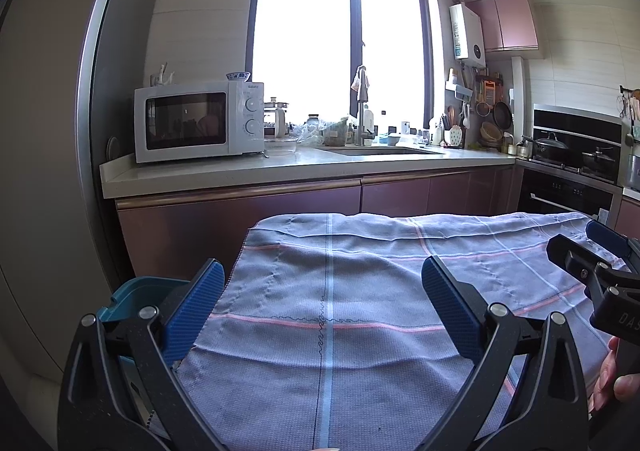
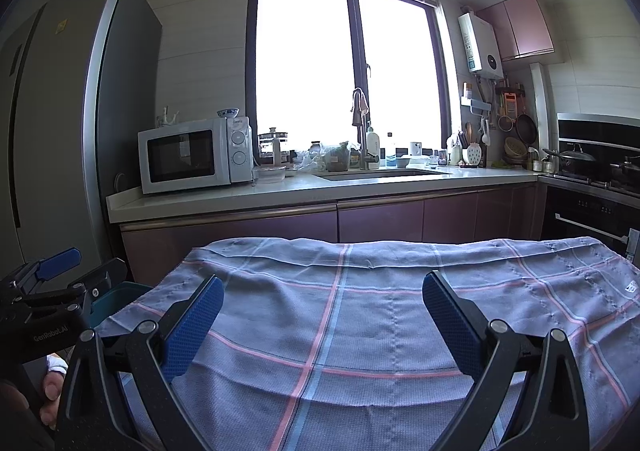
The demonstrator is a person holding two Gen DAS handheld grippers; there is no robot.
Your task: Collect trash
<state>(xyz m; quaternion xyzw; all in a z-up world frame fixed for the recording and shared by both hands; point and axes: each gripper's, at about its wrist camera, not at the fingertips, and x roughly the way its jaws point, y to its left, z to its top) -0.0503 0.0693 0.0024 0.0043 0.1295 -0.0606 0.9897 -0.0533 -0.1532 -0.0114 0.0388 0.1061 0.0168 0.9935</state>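
Blue pads: the left gripper [image 1: 322, 315] has its two ribbed blue fingers spread wide with nothing between them; the right gripper [image 2: 322, 321] is splayed the same way and also holds nothing.
Hands: a thumb and fingers [image 1: 614, 379] grip the handle of the right tool at the edge of the left view; another hand [image 2: 50, 391] shows low in the right view.
Checked cloth: a grey-blue cloth [image 1: 360, 291] with pink and pale blue stripes covers the table under both grippers, and it lies flat and bare as far as both cameras show.
Trash: no scrap, wrapper or other rubbish is visible on the cloth, so its place cannot be told from here.
Teal bin: a teal tub [image 1: 140, 295] sits just off the cloth's left edge, beside the left gripper's outer finger; it is probably the trash container, though only its rim shows.
Nearer arm: the left gripper is right next to the tub; the right gripper is well apart from it, across the cloth.
Long axis: the tub's rim seems to run along the cloth's left edge.
Beyond: the counter [image 1: 280, 171] with microwave [image 1: 200, 123] and sink [image 1: 380, 150] stands behind the table under a bright window.
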